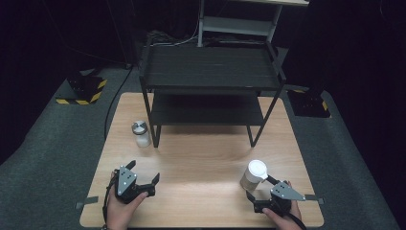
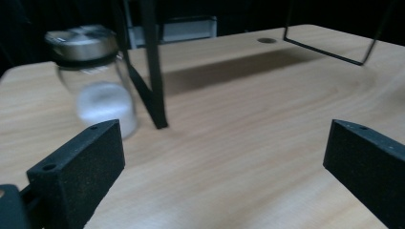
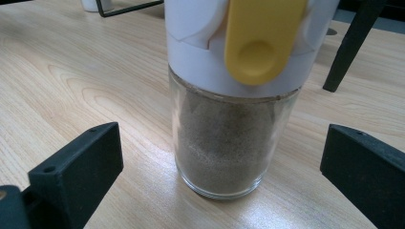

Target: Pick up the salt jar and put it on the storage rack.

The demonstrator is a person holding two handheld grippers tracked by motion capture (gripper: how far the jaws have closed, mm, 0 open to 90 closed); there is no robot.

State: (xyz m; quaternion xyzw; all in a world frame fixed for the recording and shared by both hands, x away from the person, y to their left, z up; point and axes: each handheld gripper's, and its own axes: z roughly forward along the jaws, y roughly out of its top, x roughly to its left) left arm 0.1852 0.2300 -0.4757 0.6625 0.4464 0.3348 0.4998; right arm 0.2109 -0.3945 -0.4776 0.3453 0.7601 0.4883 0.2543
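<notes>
A glass jar of brown powder (image 1: 253, 176) with a white lid stands on the wooden table (image 1: 201, 158) at the front right. In the right gripper view the brown-powder jar (image 3: 234, 138) has a yellow tab on its lid and stands upright just ahead of the wide-apart jaws. My right gripper (image 1: 259, 188) is open right behind it. A small glass shaker (image 1: 141, 133) with a metal cap and white contents stands at the left, beside the rack's front left leg. My left gripper (image 1: 142, 172) is open, well short of the shaker (image 2: 98, 81).
A black two-tier wire rack (image 1: 210, 72) stands across the back half of the table; its thin legs (image 2: 153, 71) come down close to the shaker. Grey carpet surrounds the table. Bare wood lies between the two grippers.
</notes>
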